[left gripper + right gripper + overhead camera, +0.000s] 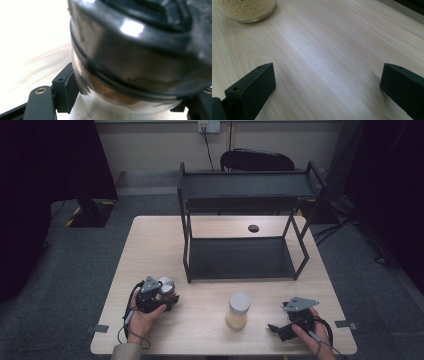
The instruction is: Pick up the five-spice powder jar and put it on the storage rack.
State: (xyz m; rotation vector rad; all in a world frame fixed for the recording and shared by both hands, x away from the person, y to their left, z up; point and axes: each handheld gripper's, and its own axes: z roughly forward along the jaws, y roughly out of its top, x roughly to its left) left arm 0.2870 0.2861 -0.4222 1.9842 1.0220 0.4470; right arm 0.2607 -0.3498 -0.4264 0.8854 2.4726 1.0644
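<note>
Wooden table [210, 320]: 2 jars; left tongs [167, 296] pinch 1 jar [130, 75], right tongs [327, 92] spread.

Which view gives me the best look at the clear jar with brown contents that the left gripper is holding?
The left gripper view: the clear jar with brown contents looms close between the black jaws, its dark lid and brown fill visible. The high view shows it small and partly hidden by the left gripper near the table's front left. The right gripper view shows another, grain-filled jar.

Legible markings: none. I read no text, label, brand, number or sign on anything in the high view or either gripper view.
</note>
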